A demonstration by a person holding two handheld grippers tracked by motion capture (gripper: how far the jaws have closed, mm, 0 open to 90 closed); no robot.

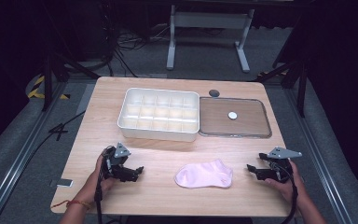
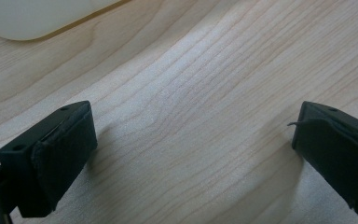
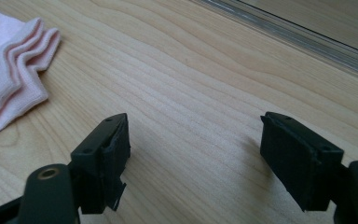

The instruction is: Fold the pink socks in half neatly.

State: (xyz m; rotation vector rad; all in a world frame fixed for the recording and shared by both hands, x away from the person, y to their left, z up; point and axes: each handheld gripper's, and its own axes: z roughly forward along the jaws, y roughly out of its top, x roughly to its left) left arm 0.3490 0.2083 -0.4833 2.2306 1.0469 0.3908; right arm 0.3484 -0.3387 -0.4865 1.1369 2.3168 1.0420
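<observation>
A pink sock [image 1: 204, 175] lies flat on the wooden table [image 1: 168, 196] near the front, between my two grippers; its cuff edge [image 3: 9, 70] appears at the left of the right gripper view. My left gripper [image 1: 137, 171] rests low over the table to the sock's left, jaws wide open with only bare wood between them [image 2: 193, 140]. To the sock's right my right gripper [image 1: 251, 169] is open too, with nothing between its fingers [image 3: 193, 154]. Both point inward toward the sock, apart from it.
A white tray with several compartments [image 1: 159, 114] stands at the middle back; its corner [image 2: 37, 18] shows in the left gripper view. Beside it on the right lies a clear lid [image 1: 233, 117] with a white disc [image 1: 232, 115], its rim [image 3: 298, 32] near the right gripper.
</observation>
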